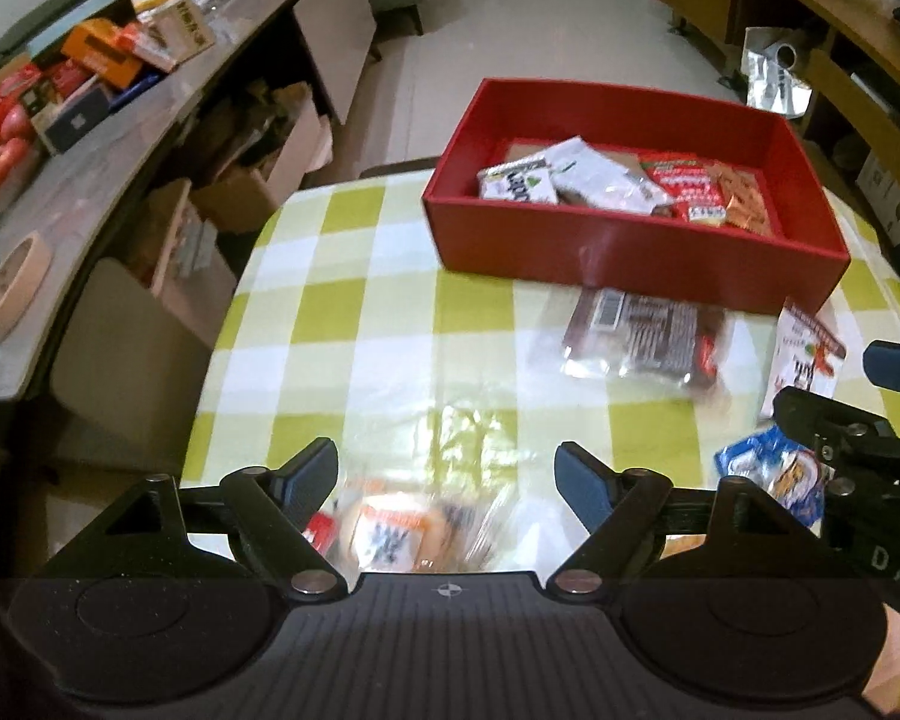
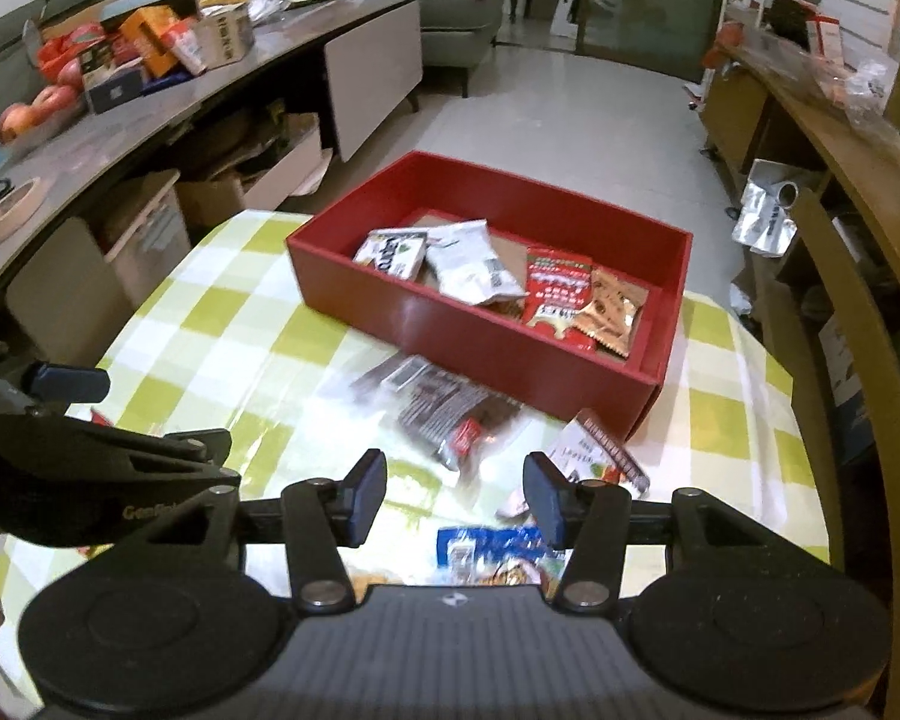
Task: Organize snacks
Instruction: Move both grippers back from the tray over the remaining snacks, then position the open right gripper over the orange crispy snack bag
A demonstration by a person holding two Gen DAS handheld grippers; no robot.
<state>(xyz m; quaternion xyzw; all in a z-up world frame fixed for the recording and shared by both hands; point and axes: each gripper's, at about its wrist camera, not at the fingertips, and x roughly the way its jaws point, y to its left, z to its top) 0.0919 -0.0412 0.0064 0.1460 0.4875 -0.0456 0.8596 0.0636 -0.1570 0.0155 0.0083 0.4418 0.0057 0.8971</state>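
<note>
Right wrist view: four snack packets in the red box, four more loose on the checked tablecloth.

Inside the box — two white packets, one red packet, one orange-brown packet. At 6 o'clock from the box lies one dark clear-wrapped pack, one white-and-red packet at 5 o'clock. Right gripper stands wide over one blue packet, gripping nothing; left gripper wide above one blurred orange packet.

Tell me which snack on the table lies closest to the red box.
The brown packet in clear wrap: it lies right by the red box's near wall. The white packet, blue packet and orange packet lie farther back.
</note>
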